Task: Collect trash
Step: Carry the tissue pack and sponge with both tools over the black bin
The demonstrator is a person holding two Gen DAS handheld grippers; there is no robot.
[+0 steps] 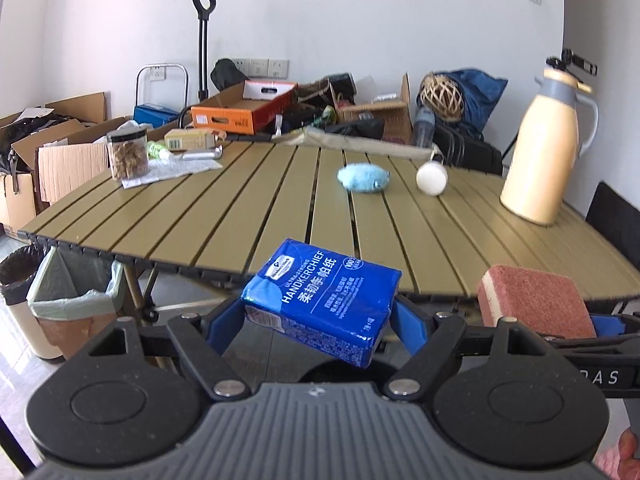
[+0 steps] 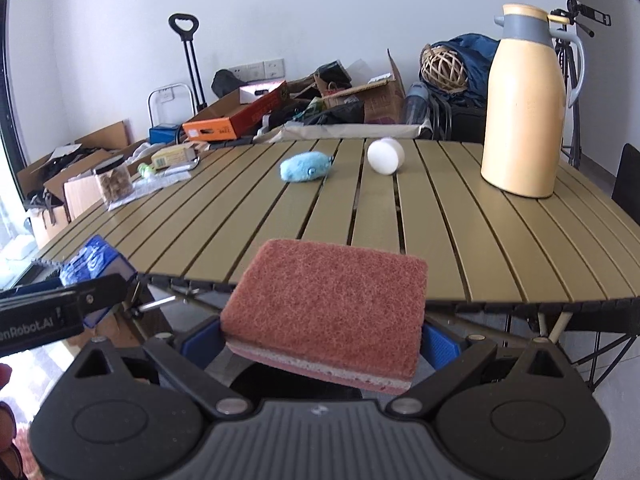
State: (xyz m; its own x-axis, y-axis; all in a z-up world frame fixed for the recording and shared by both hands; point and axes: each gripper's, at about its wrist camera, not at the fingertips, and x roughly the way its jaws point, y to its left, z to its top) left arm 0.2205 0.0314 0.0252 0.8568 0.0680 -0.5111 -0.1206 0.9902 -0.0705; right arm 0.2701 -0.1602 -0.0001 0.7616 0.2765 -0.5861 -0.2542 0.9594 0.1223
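We hold tissue pack (image 1: 322, 307) in left fingers (image 1: 236, 320), sponge (image 2: 326, 312) in right fingers (image 2: 438, 346); bins (image 1: 76, 304) lie low-left of the bench (image 1: 280, 216).

I can read the blue tissue pack (image 1: 320, 312) clamped in my left gripper (image 1: 318, 314): "ULTRA-STRONG" in small letters, "HANDKERCHIEF" in larger white ones, with Chinese characters, 柔韧手帕纸, printed beside them and a round badge starting "100". The finer print on it is too small for me. In the right wrist view, the black bar of the left gripper at the left edge carries white lettering, partly cut off, reading "enRobot.AI". In the left wrist view, the right gripper's bar (image 1: 600, 376) shows "DAS".
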